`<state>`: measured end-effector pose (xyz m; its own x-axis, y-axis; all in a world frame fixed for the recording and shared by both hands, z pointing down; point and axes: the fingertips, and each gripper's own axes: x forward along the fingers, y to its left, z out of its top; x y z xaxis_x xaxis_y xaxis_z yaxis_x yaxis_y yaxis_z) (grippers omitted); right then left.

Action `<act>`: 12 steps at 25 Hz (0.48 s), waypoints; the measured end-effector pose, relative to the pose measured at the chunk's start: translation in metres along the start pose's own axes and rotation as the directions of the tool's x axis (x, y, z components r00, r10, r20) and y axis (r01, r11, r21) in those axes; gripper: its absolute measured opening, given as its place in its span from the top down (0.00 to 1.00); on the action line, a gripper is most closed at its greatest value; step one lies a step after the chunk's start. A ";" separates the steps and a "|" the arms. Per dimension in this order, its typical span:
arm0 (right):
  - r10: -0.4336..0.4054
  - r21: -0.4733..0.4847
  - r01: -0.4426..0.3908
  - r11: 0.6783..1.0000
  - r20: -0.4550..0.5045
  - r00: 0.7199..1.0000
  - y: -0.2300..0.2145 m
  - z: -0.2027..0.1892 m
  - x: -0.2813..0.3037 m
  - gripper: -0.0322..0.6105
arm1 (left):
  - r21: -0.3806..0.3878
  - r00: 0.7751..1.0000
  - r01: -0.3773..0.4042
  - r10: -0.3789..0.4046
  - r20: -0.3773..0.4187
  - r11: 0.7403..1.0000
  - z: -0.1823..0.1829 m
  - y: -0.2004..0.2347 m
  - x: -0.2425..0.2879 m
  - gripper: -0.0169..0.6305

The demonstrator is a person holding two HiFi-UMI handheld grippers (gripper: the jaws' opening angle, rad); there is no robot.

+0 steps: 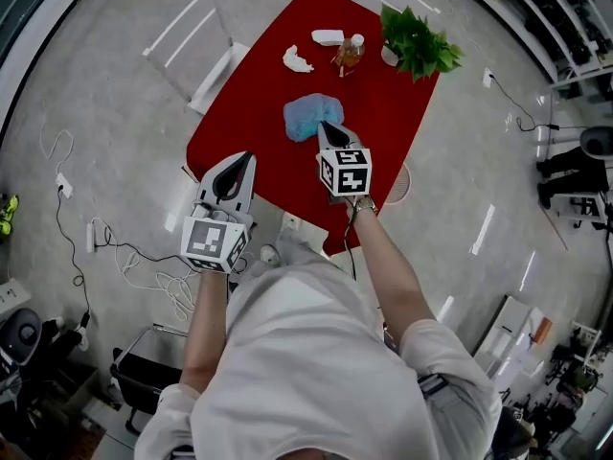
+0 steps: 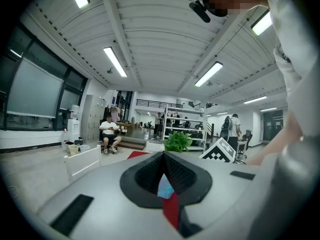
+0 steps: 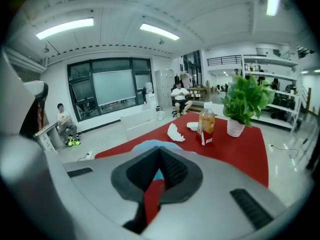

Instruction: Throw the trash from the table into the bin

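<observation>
A bunched blue cloth [image 1: 308,113] lies near the middle of the red table [image 1: 278,175]. My right gripper [image 1: 324,125] has its tips at the cloth's near right edge and is shut on it; blue fabric [image 3: 149,145] shows just past the jaws in the right gripper view. Farther back lie a crumpled white paper [image 1: 297,60] and a flat white packet [image 1: 328,37]. My left gripper [image 1: 240,156] hovers over the table's near left edge, shut with nothing in it.
A bottle of amber drink [image 1: 349,54] and a potted green plant [image 1: 417,41] stand at the table's far end. A white chair [image 1: 206,51] stands left of the table. Cables lie on the floor at the left. A round white basket [image 1: 397,185] sits by the table's right side.
</observation>
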<state>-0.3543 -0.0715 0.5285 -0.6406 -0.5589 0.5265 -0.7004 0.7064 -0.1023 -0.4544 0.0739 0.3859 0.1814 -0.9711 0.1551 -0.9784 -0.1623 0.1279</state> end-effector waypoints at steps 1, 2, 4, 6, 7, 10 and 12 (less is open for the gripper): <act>-0.006 -0.007 0.006 1.000 0.022 1.000 0.003 0.006 -0.011 0.94 | 0.001 1.000 0.008 -0.008 0.009 1.000 0.002 -0.004 -0.006 0.96; -0.012 -0.011 0.013 1.000 0.045 0.999 0.006 0.011 -0.023 0.94 | 0.002 1.000 0.016 -0.016 0.016 1.000 0.003 -0.009 -0.011 0.96; -0.027 -0.003 0.027 1.000 0.090 0.996 0.009 0.020 -0.049 0.94 | -0.007 0.999 0.042 -0.041 0.030 0.999 0.004 -0.022 -0.021 0.96; -0.046 0.005 0.045 0.999 0.133 0.990 0.012 0.028 -0.077 0.94 | -0.019 0.996 0.076 -0.075 0.044 0.997 0.003 -0.034 -0.029 0.96; -0.055 0.006 0.055 0.998 0.152 0.987 0.014 0.031 -0.091 0.94 | -0.018 0.995 0.090 -0.089 0.047 0.996 0.003 -0.040 -0.032 0.96; -0.090 0.026 0.086 0.996 0.197 0.976 0.012 0.035 -0.130 0.94 | -0.003 0.990 0.131 -0.131 0.045 0.991 0.004 -0.060 -0.038 0.96; -0.127 0.054 0.118 0.992 0.214 0.968 0.002 0.032 -0.157 0.94 | -0.003 0.983 0.176 -0.175 0.046 0.984 0.003 -0.079 -0.037 0.96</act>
<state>-0.2653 0.0039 0.4186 -0.5987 -0.7243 0.3419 -0.7872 0.6109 -0.0845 -0.3842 0.1220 0.3672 0.3454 -0.9346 0.0848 -0.9310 -0.3299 0.1560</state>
